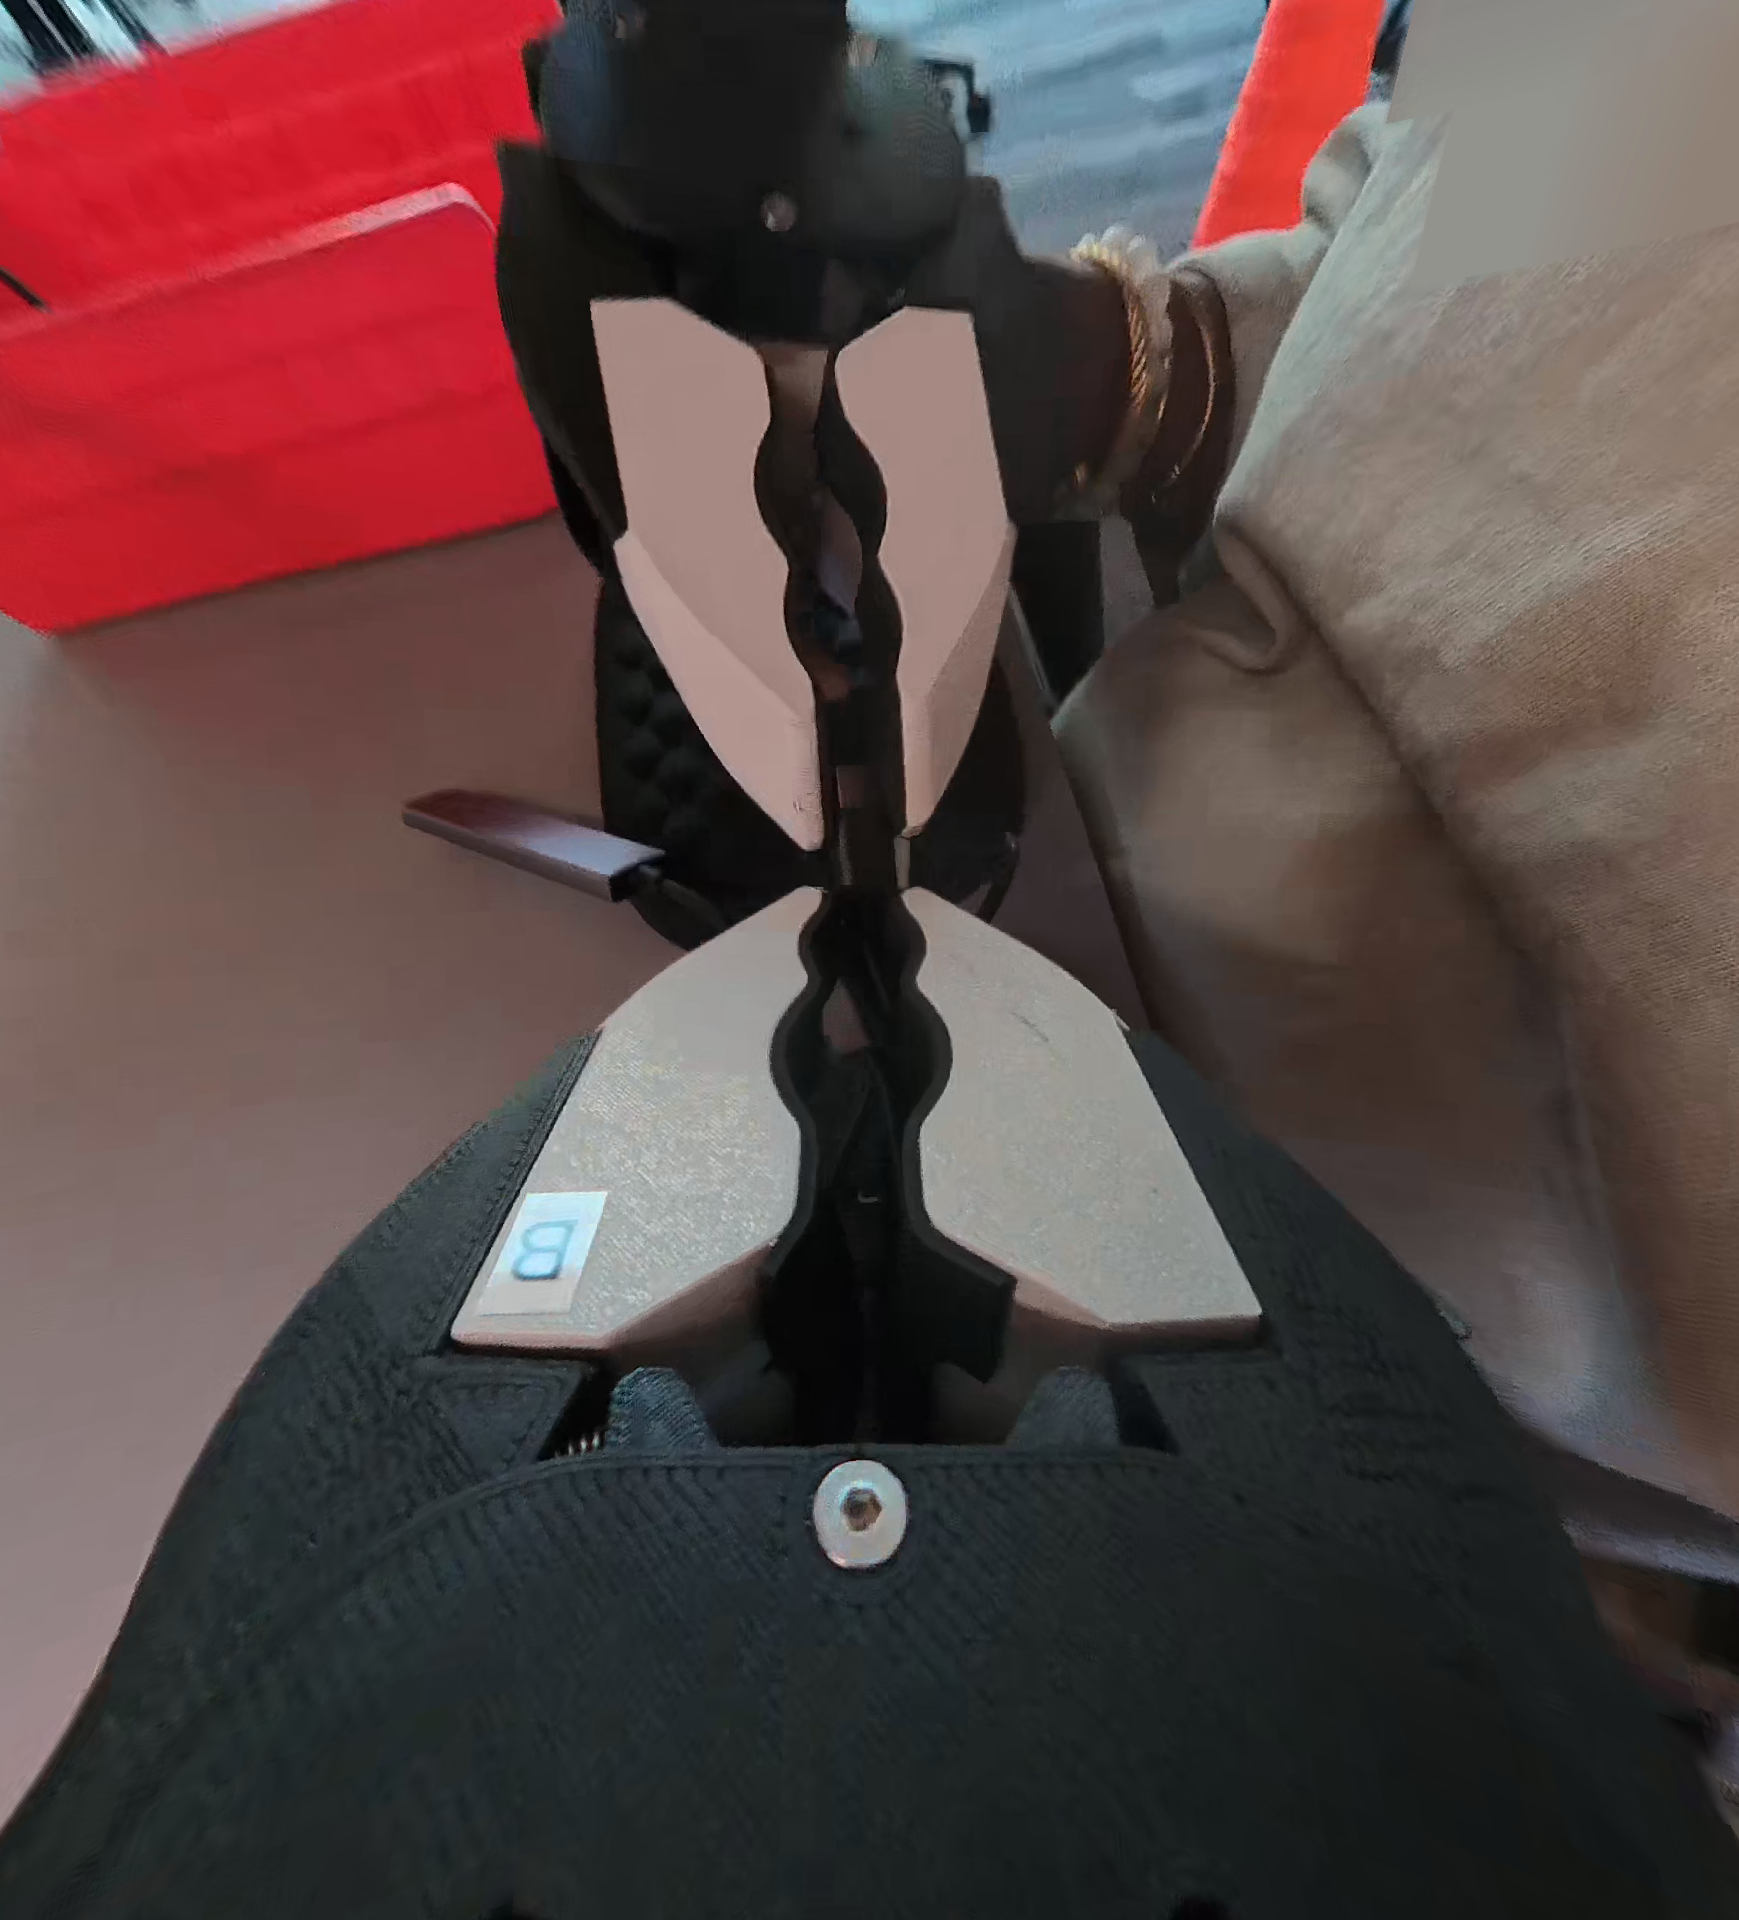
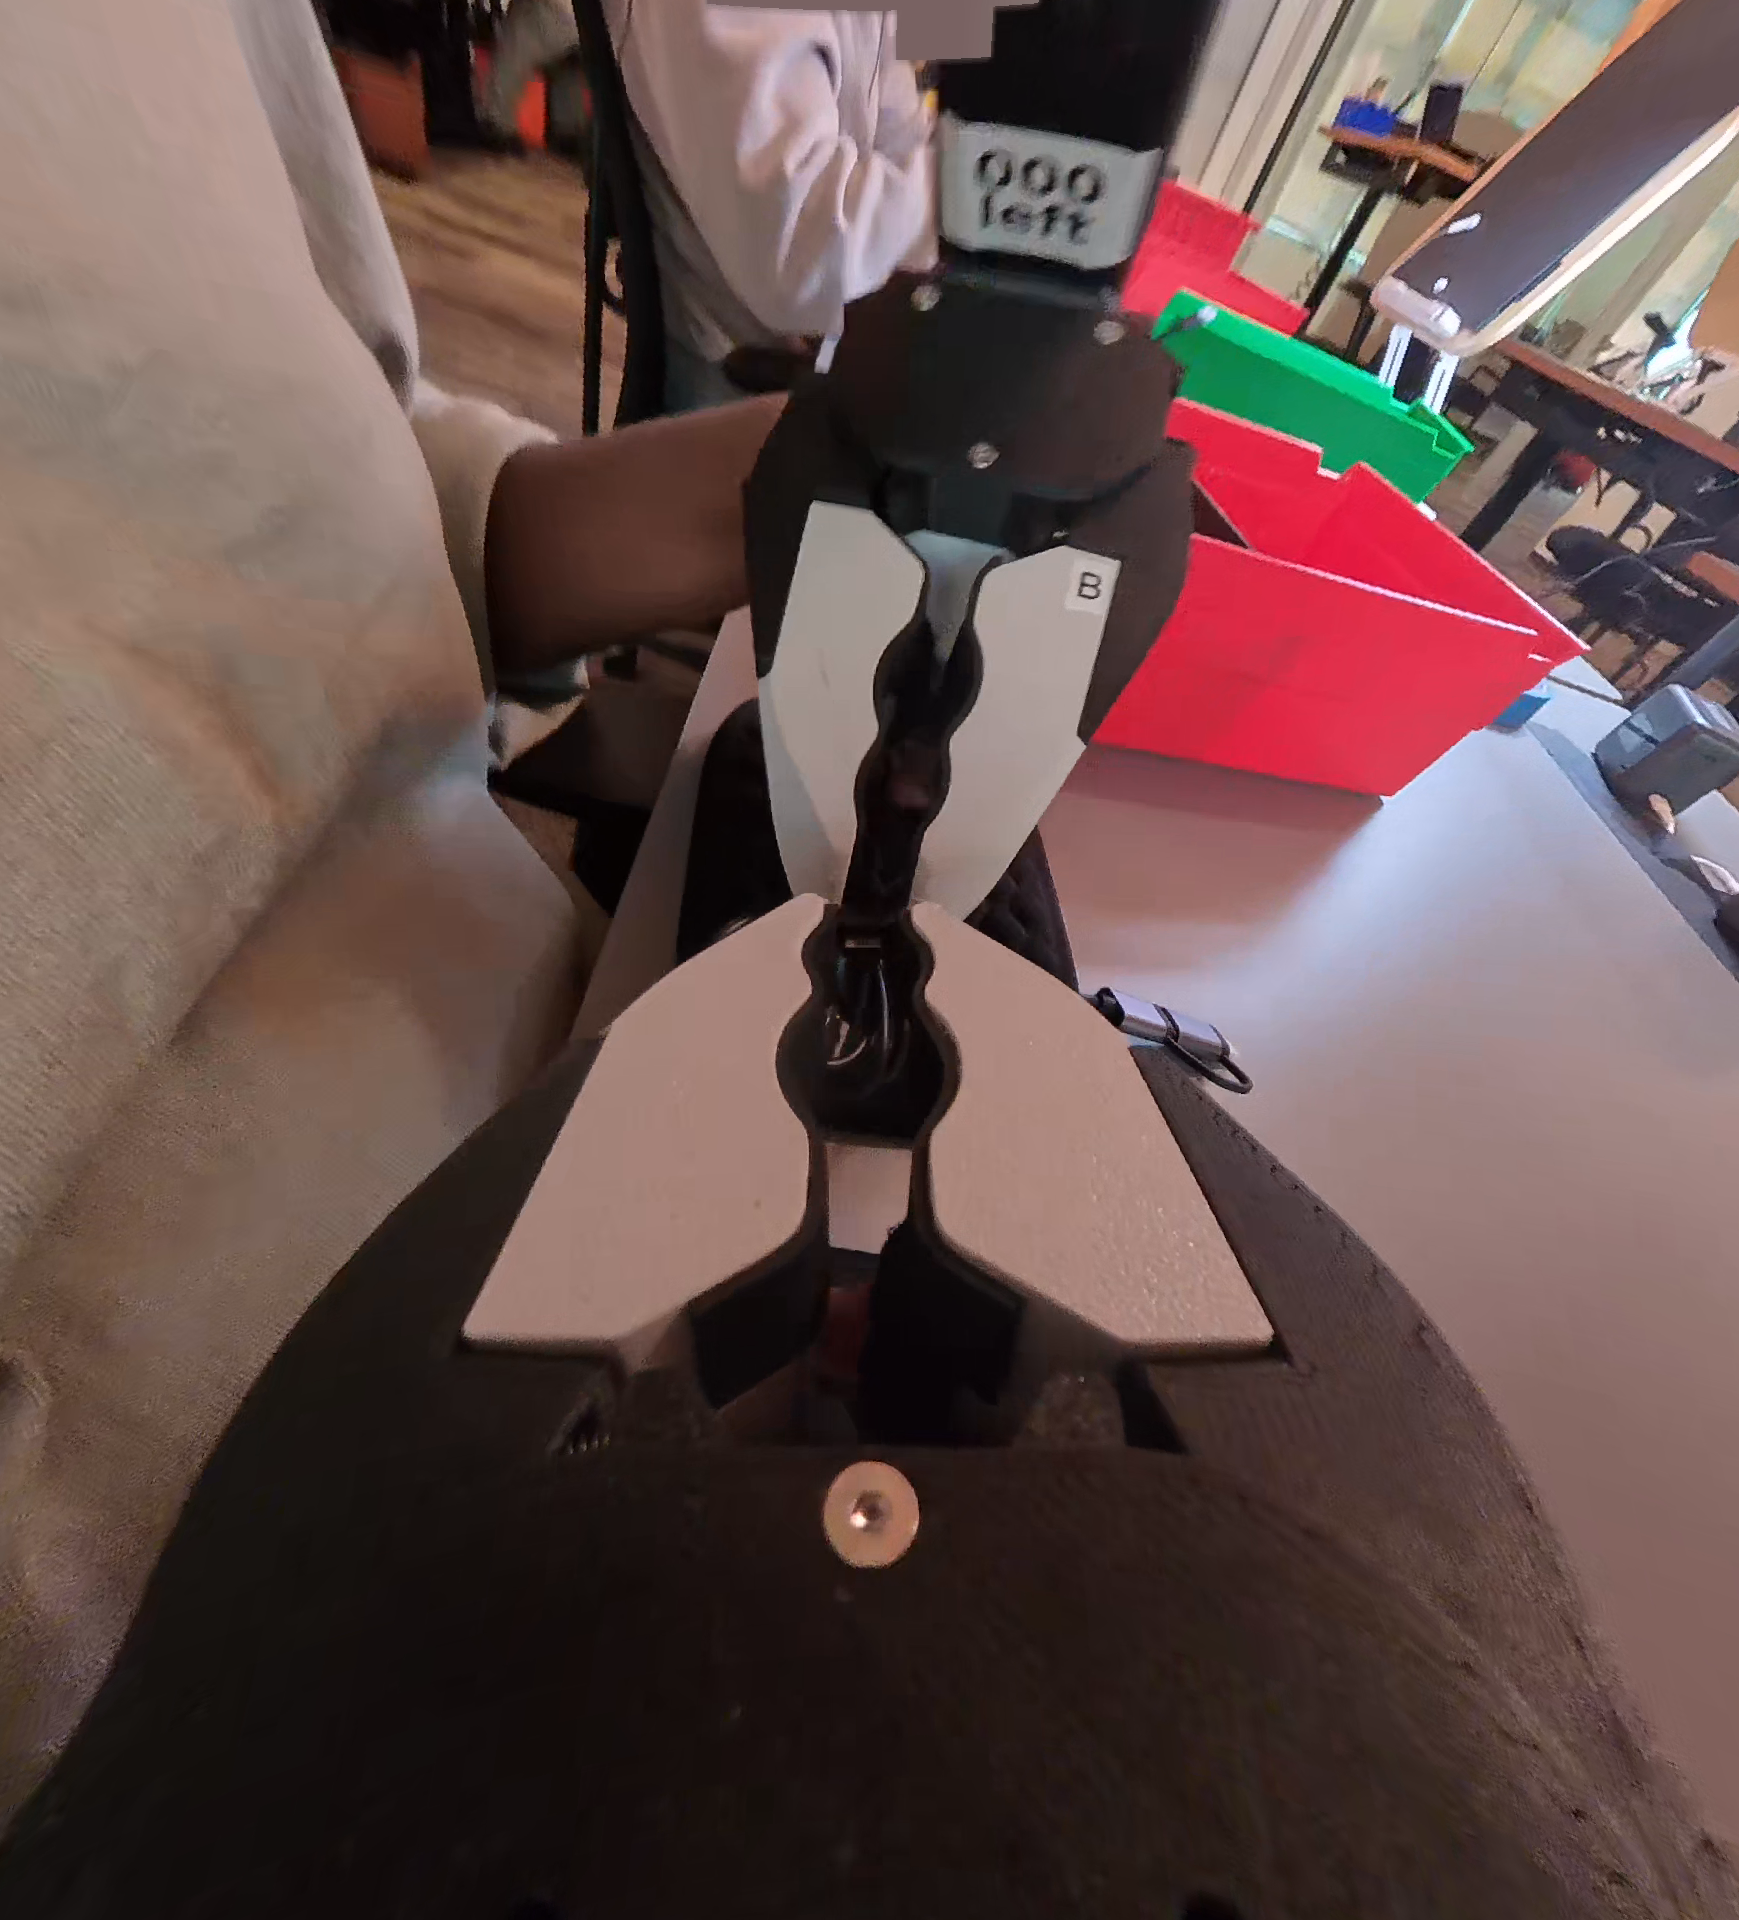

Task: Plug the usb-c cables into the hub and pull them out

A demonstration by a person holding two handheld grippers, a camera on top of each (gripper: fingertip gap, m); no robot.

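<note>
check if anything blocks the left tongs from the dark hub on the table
Nothing visible does. The hub lies on bare table, just left of the tips of the left tongs. The right tongs meet them head-on, not on the hub's side.

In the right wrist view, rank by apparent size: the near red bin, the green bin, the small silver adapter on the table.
1. Red bin.
2. Green bin, farther off, so its true size is unsure.
3. Silver adapter, clearly smallest though nearest.

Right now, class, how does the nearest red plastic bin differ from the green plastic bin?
The nearest red plastic bin stands in front on the pale table; the green plastic bin sits behind it. Red looks bigger than green in view. Both are angular.
</note>
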